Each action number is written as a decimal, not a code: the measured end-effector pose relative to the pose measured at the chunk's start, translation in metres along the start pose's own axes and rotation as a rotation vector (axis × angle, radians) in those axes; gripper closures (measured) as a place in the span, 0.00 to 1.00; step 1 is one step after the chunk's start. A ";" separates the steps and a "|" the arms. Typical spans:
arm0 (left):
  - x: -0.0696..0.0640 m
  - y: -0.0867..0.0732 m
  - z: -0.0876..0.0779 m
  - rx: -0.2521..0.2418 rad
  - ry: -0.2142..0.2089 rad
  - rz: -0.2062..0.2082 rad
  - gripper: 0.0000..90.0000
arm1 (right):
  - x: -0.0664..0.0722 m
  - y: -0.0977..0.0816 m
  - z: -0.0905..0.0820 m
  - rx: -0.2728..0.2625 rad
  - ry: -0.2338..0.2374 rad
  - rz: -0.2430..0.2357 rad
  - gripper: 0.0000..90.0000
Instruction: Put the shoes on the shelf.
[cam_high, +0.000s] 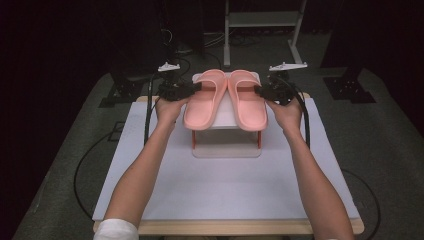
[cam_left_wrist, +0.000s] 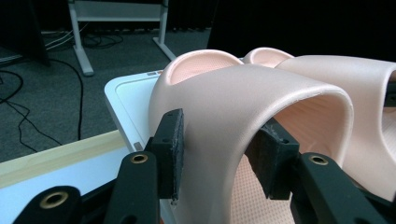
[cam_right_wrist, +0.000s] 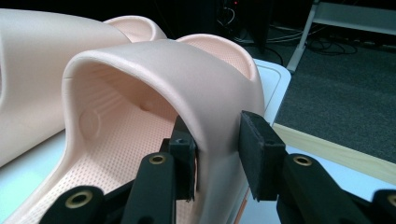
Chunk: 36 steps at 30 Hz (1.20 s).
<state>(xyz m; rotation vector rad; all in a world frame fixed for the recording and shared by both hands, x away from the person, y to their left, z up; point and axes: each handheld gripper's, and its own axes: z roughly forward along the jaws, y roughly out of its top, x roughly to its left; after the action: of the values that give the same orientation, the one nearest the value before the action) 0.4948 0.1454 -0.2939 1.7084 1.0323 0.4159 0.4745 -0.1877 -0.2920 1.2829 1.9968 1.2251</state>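
Black padded left claw (cam_left_wrist: 218, 151) straddling smooth pink foam slipper strap (cam_left_wrist: 252, 93), right claw (cam_right_wrist: 217, 156) likewise, pads loose.

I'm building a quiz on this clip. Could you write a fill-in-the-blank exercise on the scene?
1. The two slippers are ____ in colour.
2. They rest on a small white ____ with orange legs.
3. Each gripper's jaws straddle the outer side of a slipper's ____.
4. The left gripper is at the ____ slipper.

Missing words: pink; stand; strap; left
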 end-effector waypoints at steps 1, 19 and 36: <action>0.000 0.000 0.000 -0.002 -0.001 -0.001 0.63 | 0.000 0.000 0.001 -0.001 -0.002 -0.001 0.74; -0.001 -0.001 0.005 -0.018 -0.021 -0.034 0.55 | 0.002 0.004 0.005 -0.009 0.007 0.014 0.71; -0.003 -0.001 0.013 -0.030 -0.032 -0.036 0.53 | 0.004 0.004 0.014 -0.026 0.015 0.025 0.69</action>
<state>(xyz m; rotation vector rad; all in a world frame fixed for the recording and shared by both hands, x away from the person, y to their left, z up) 0.5017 0.1352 -0.2994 1.6629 1.0277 0.3783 0.4847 -0.1772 -0.2947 1.2938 1.9745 1.2721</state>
